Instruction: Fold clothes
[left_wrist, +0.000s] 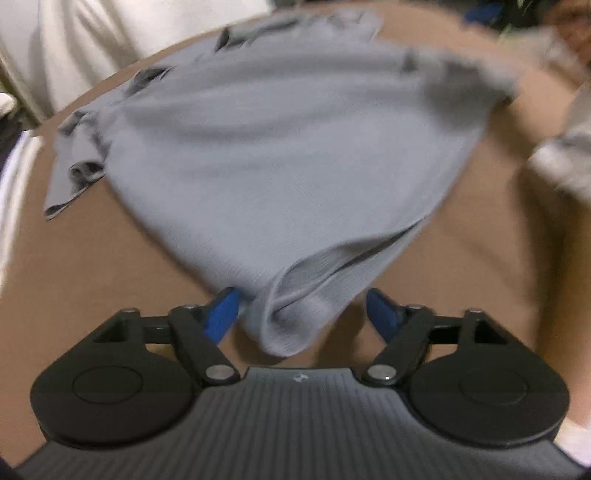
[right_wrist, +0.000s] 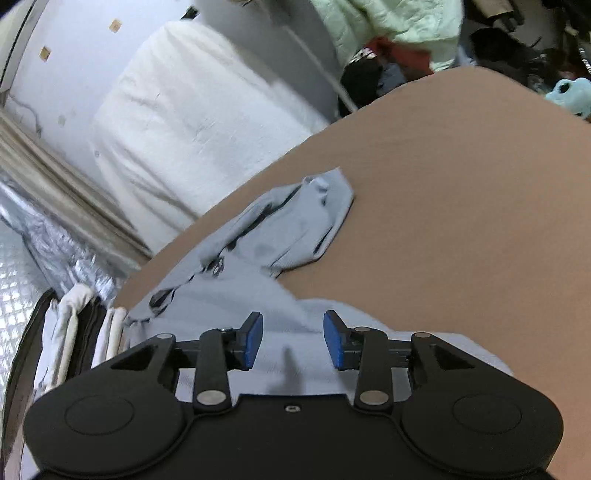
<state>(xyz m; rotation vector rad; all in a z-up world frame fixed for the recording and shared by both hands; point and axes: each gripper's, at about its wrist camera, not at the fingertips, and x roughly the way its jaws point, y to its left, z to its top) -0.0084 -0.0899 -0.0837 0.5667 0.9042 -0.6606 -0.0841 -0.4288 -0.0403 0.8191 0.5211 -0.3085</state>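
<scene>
Left wrist: blurred, seemingly unlabelled grey garment (left_wrist: 280, 158).

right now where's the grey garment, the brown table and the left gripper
grey garment (left_wrist: 280, 155): left wrist view, on its broad flat middle
brown table (right_wrist: 461, 206): right wrist view, on bare surface right of the cloth
left gripper (left_wrist: 301, 314): left wrist view, midway between the blue fingertips, jaws open around a cloth corner

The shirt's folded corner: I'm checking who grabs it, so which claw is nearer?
Left. The left claw stands open around the corner of the shirt. The right claw, also open, hovers over flat cloth elsewhere.
</scene>
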